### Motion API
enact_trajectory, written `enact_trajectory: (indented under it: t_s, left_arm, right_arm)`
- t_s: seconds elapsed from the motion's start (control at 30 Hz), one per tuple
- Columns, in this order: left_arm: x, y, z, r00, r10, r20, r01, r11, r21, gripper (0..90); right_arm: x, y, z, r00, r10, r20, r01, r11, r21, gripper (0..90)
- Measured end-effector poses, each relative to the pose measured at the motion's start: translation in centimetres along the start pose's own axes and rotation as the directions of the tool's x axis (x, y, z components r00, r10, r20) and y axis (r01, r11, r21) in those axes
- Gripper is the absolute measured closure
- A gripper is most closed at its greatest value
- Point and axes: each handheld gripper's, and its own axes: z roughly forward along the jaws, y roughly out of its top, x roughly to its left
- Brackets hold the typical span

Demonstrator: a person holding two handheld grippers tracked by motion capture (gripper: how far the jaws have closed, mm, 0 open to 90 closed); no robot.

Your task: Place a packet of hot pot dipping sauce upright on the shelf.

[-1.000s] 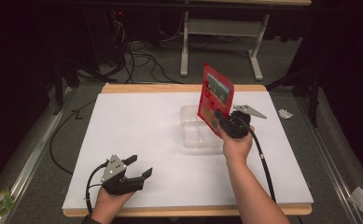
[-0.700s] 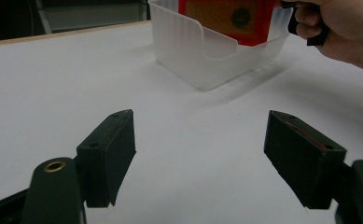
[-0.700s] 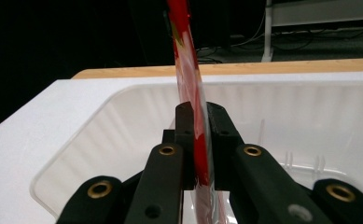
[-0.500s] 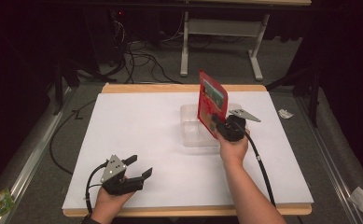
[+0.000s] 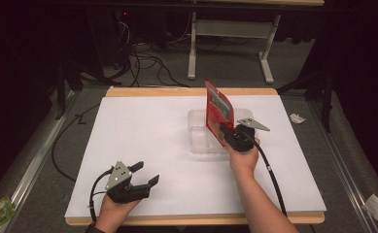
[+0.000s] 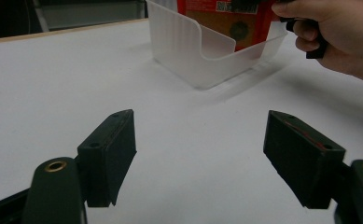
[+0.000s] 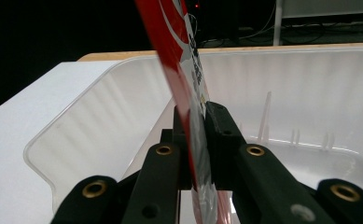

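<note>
R gripper [image 7: 195, 140] clamps red packet [image 5: 218, 109] over clear bin [image 5: 196, 141], print unreadable; L gripper [image 5: 145, 174] wide open, empty

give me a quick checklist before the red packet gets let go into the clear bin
1. Right tool gripping the red packet: ok, jaws pinch its lower edge, though they have just eased open slightly.
2. Packet over the clear bin: ok, it stands upright above the bin.
3. Packet's bottom resting on the bin floor: cannot tell, the tool hides it.
4. Bin free inside: ok, nothing else shows in it in the right gripper view.
5. Left tool out of the way: ok, jaws open and nothing between them, low at the table's near edge, apart from the bin.
</note>
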Motion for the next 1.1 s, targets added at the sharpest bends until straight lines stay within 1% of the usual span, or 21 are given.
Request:
enact_trajectory:
  t_s: [0.1,0.17,0.2,0.27,0.3,0.43,0.53,0.57,0.63,0.8,0.87,0.93,1.1]
  left_arm:
    - [0.0,0.0,0.1,1.0,0.001,0.002,-0.001,1.0,0.003,25.7]
    - [0.0,0.0,0.1,1.0,0.001,0.003,-0.001,1.0,0.004,25.7]
    - [0.0,0.0,0.1,1.0,0.001,0.001,-0.001,1.0,0.003,25.7]
    - [0.1,0.0,0.1,1.0,-0.002,0.003,0.002,1.0,0.003,25.8]
    - [0.1,0.0,0.1,1.0,-0.002,0.004,0.002,1.0,0.004,25.8]
    - [0.2,0.0,0.4,1.0,-0.003,0.006,0.003,1.0,0.008,25.7]
    - [0.2,0.0,0.5,1.0,0.0,0.005,0.0,0.9999,0.012,25.7]
    - [0.1,0.0,0.5,1.0,0.003,0.006,-0.003,0.9999,0.015,25.7]
    - [0.1,0.0,0.6,1.0,0.004,0.005,-0.004,0.9998,0.018,25.8]
    - [0.1,0.0,0.6,1.0,0.001,0.0,-0.001,0.9999,0.016,25.7]
    - [0.2,-0.1,0.6,1.0,-0.001,0.001,0.001,0.9999,0.017,25.7]
    - [0.2,-0.1,0.5,1.0,-0.002,0.001,0.002,0.9998,0.018,25.7]
    - [0.1,-0.2,0.4,1.0,-0.006,-0.001,0.006,0.9999,0.014,25.7]
  right_arm:
    - [-0.2,0.2,0.0,1.0,0.003,-0.002,-0.003,1.0,0.011,82.7]
    - [-0.4,0.3,0.1,0.9999,0.001,-0.011,-0.001,1.0,0.021,79.7]
    - [-0.5,0.3,0.2,1.0,0.002,-0.009,-0.002,1.0,0.03,76.1]
    - [-0.6,0.4,0.3,0.9997,0.005,-0.023,-0.004,0.999,0.054,66.5]
    - [-0.6,0.4,0.3,0.9996,0.001,-0.028,0.001,0.998,0.057,61.8]
    - [-0.3,0.9,-0.3,0.999,-0.028,-0.034,0.029,0.998,0.052,43.2]
    - [-0.2,1.2,-0.9,0.9965,-0.056,-0.063,0.059,0.997,0.053,27.8]
    - [-0.2,1.3,-1.1,0.9955,-0.06,-0.074,0.064,0.997,0.052,22.9]
    - [-0.3,1.5,-1.4,0.9954,-0.061,-0.074,0.065,0.996,0.055,15.8]
    - [-0.5,1.8,-2.3,0.9931,-0.084,-0.082,0.089,0.994,0.057,13.9]
    - [-0.4,1.9,-2.6,0.992,-0.098,-0.079,0.103,0.993,0.058,14.0]
    - [-0.3,1.9,-3.1,0.9902,-0.11,-0.086,0.115,0.992,0.057,14.0]
    - [-0.3,1.7,-4.8,0.9866,-0.131,-0.098,0.136,0.989,0.055,12.1]
